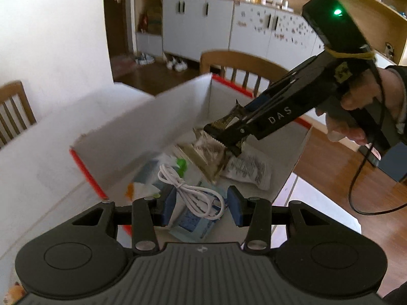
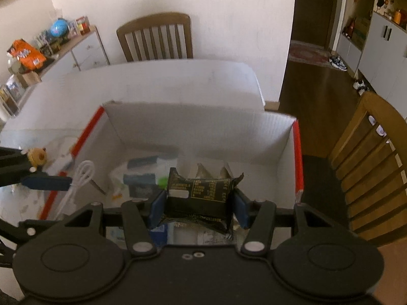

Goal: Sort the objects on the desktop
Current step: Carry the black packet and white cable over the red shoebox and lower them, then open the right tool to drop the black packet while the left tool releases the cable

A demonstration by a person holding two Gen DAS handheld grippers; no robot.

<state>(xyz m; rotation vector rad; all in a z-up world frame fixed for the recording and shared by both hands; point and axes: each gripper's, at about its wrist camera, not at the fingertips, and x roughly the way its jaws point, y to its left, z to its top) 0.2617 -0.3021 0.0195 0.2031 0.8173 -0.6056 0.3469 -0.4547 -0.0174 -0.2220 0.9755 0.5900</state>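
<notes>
In the right wrist view my right gripper [image 2: 198, 203] is shut on a black snack packet [image 2: 201, 195] with gold print, held over the open white box [image 2: 203, 137] with red edges. The left wrist view shows that gripper [image 1: 223, 137] from the side, slanting down into the box with the packet [image 1: 223, 123] in its tips. My left gripper [image 1: 202, 207] hovers over the box's near corner, shut on a coiled white cable [image 1: 193, 193]. In the right wrist view the cable [image 2: 84, 171] dangles from the left gripper [image 2: 51, 180]. Several packets [image 1: 244, 170] lie inside the box.
The box stands on a white table [image 2: 165, 81]. A small tan toy [image 2: 38, 156] sits on the table left of the box. Wooden chairs stand at the far side [image 2: 155, 38] and the right side [image 2: 368, 165]. A hand [image 1: 356, 106] holds the right gripper's handle.
</notes>
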